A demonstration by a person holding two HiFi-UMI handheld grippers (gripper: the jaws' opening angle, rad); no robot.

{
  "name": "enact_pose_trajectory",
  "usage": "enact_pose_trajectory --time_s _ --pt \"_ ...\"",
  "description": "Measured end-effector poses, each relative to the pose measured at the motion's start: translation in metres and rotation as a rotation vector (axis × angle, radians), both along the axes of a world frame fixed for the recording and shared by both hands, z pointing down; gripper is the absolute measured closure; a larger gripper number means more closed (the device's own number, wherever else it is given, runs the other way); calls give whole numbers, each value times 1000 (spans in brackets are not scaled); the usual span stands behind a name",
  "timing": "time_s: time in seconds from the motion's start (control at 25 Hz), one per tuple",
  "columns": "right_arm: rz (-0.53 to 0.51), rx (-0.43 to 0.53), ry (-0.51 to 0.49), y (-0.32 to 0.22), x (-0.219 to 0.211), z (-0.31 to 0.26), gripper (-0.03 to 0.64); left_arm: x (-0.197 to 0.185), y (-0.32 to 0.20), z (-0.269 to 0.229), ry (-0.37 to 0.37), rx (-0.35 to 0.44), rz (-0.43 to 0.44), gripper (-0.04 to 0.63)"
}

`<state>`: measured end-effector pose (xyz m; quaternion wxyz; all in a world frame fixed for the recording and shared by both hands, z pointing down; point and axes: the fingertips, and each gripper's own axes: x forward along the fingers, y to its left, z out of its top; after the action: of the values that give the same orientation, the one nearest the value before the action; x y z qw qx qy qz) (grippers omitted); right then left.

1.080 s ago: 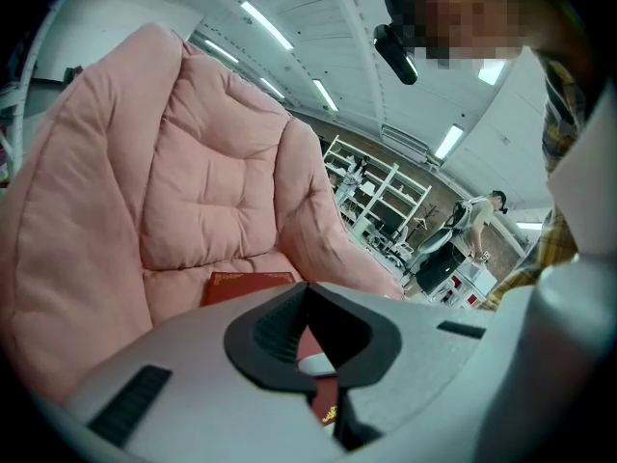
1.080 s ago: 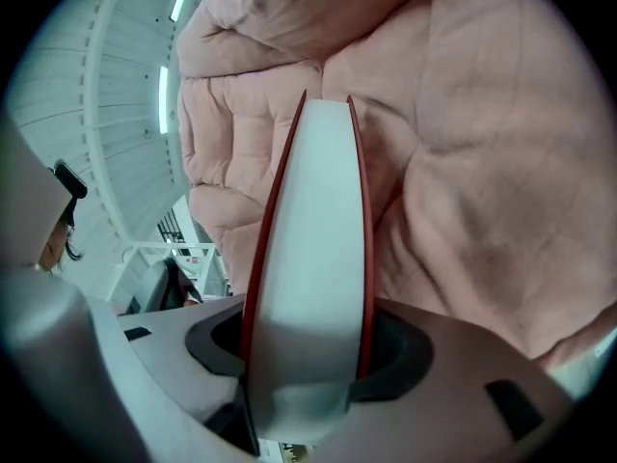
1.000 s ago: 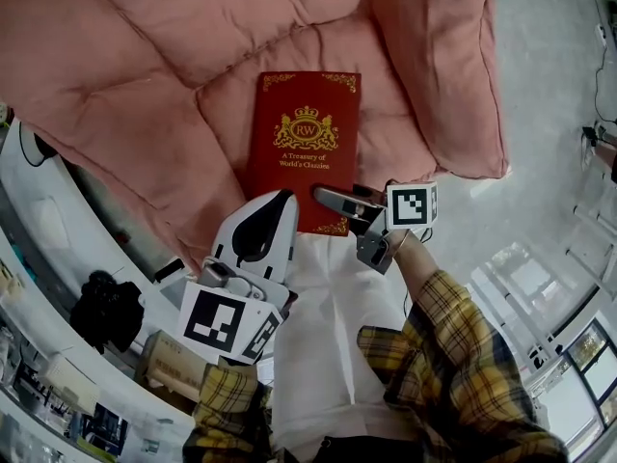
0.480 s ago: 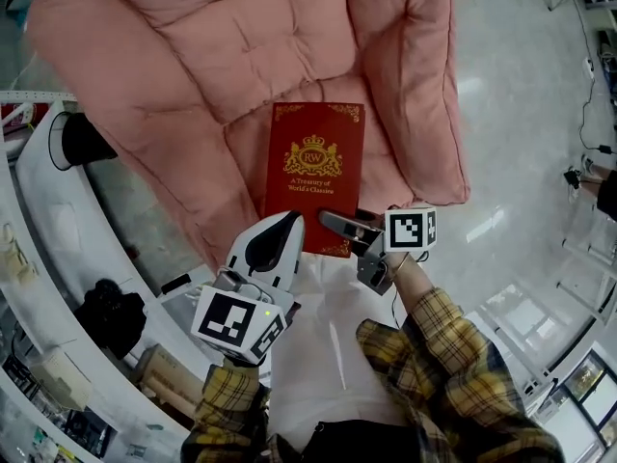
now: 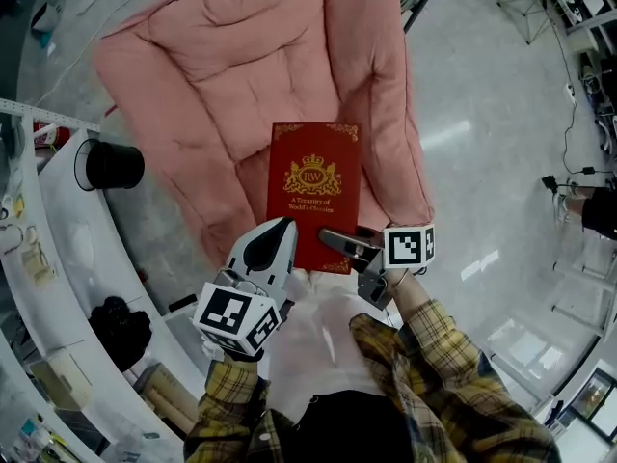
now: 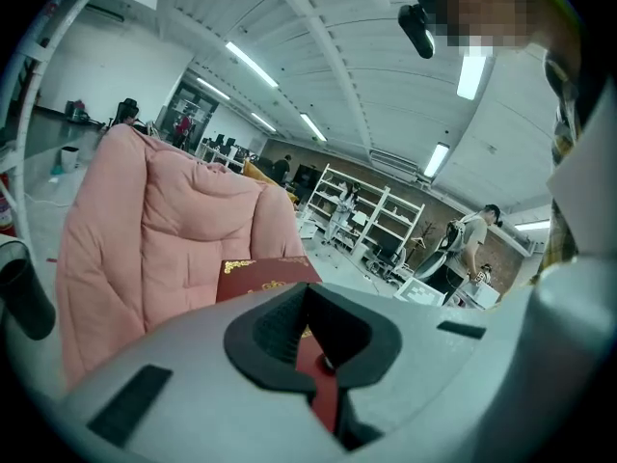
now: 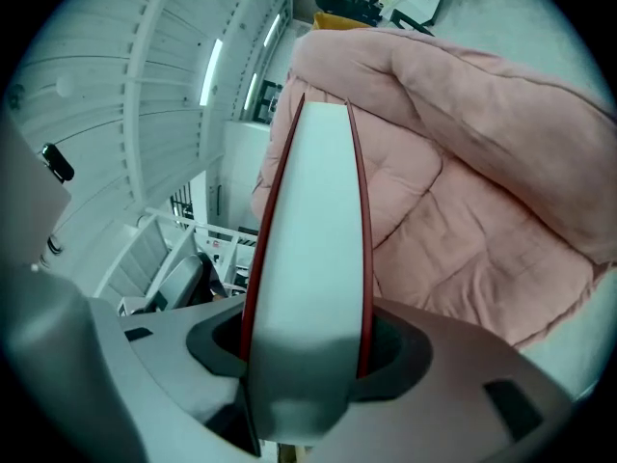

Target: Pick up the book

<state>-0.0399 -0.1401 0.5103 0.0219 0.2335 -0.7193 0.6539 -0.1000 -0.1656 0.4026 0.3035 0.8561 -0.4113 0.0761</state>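
The book (image 5: 313, 191) is held at its near end by both tongs, cover up, over the pink cushion (image 5: 241, 75) that lies on the pale floor (image 5: 482, 114); it appears to be clear of the cushion, though the gap under its far end cannot be judged from above. The right tongs (image 5: 339, 244) are spread wide and clamped across the full thickness of the book, the white page block and both red covers being seen between the jaws in the right gripper view. The left tongs (image 5: 281, 228) are closed on a thin red edge at the near left corner; whether the pages are caught as well cannot be told. The lift is probably done best if both tongs are raised together at one pace, so that the book is kept level and no twist is put through the spine. As only the near end is gripped, the far end is likely to sag, so jerks should be avoided. The left pinch seems the weaker, and most of the weight is better carried by the right.
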Motion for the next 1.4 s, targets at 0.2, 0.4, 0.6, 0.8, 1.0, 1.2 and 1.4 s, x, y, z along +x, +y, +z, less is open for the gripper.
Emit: enact_pose_trajectory --time_s 0.2,0.4,0.6,0.8,1.0,1.2,1.4 --pt "-26 87 34 3 7 -47 357 -5 -3 -42 31 39 -32 592" --pt "-48 212 71 4 19 -106 357 -2 5 -83 35 71 -44 592" --pt "-38 319 100 6 24 -157 357 0 14 -113 35 115 -30 592" --pt "-31 434 150 7 23 -198 357 2 16 -144 43 171 -9 591" --pt "-18 554 197 12 17 -233 357 1 24 -169 42 227 7 592" --pt "13 623 222 19 20 -259 359 -2 28 -186 39 264 0 592" --pt "17 646 224 22 16 -271 359 -13 30 -195 42 281 -27 592"
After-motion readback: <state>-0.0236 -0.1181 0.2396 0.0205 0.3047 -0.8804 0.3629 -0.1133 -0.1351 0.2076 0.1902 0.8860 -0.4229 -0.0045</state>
